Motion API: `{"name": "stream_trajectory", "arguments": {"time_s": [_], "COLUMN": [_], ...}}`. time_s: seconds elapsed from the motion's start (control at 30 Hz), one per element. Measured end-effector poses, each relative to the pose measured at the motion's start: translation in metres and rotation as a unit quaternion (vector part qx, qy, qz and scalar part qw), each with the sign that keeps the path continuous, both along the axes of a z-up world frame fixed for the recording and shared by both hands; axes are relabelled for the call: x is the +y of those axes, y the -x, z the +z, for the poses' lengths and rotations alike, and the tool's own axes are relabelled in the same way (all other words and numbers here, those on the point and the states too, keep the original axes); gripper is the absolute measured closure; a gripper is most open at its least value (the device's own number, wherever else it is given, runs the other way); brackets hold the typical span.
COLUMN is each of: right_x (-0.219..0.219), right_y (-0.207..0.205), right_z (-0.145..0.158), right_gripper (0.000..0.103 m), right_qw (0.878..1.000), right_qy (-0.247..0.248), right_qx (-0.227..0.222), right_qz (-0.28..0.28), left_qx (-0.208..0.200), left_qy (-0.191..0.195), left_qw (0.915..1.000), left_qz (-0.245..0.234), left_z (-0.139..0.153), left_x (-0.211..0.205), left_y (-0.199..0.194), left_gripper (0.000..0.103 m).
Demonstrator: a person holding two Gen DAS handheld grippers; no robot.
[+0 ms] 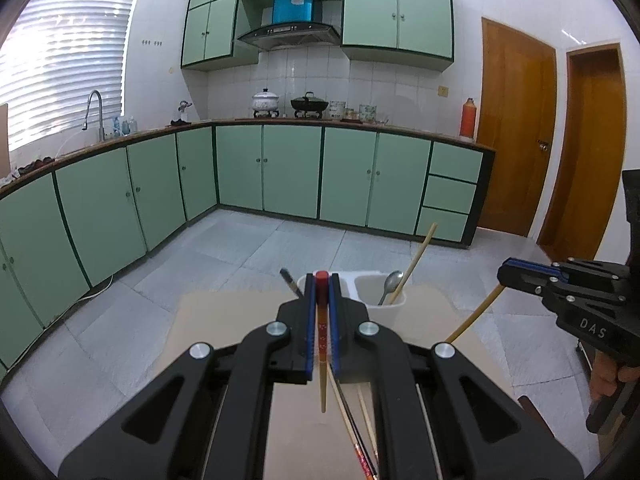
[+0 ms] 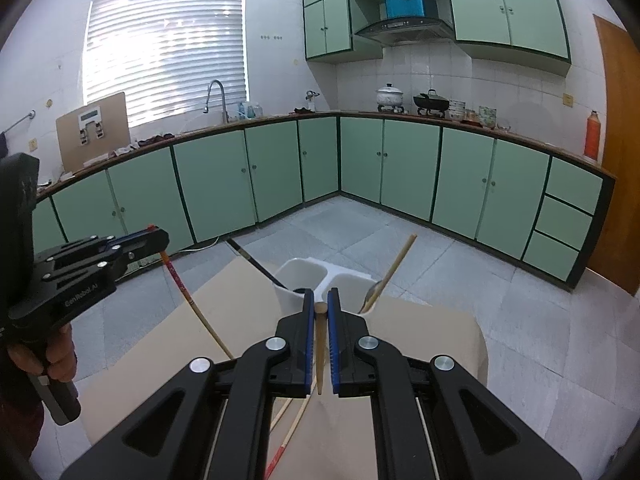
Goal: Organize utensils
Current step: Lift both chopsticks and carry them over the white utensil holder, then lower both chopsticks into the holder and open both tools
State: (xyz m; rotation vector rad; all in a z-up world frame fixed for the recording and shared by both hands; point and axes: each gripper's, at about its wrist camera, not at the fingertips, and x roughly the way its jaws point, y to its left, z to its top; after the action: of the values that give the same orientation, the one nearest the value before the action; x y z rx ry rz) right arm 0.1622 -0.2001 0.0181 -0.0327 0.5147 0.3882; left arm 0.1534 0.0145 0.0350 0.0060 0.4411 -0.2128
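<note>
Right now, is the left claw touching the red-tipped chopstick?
Touching. The left wrist view shows the left claw closed on the red-tipped chopstick, both blue pads pressed against it.

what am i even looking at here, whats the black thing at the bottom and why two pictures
Each picture comes from a camera mounted on hand-held tongs, looking forward along their two fingers. A person holds one in each hand.

The left tongs grip a red-tipped chopstick. The right tongs grip a plain wooden chopstick. Each also shows from the side in the other's picture.

Ahead, on a brown board, stands a white two-compartment holder. One compartment has a spoon and a chopstick; the other a dark stick. More chopsticks lie on the board below.
</note>
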Motion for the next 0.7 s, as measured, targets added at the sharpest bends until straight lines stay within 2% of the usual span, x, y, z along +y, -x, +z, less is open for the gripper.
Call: {"name": "stream_trajectory", "arguments": {"time_s": [0.5,0.7], "right_x": [-0.021,-0.023], "right_y": [-0.014,-0.034], "right_z": [0.066,0.091], "right_gripper": [0.097,0.097], "right_qw": [0.998,0.997], "right_qy": [-0.015,-0.018], "right_qx": [-0.059,-0.081], "right_qz": [0.012,0.008], "left_qx": [-0.067,-0.085], "left_qy": [0.018,0.031], "left_qw": [0.9975,0.9959], "left_qz": [-0.014,-0.004], "left_z": [0.061,0.080], "left_x": [-0.020,-0.026], "left_y": [-0.022,-0.050], "left_gripper": [0.098,0.098]}}
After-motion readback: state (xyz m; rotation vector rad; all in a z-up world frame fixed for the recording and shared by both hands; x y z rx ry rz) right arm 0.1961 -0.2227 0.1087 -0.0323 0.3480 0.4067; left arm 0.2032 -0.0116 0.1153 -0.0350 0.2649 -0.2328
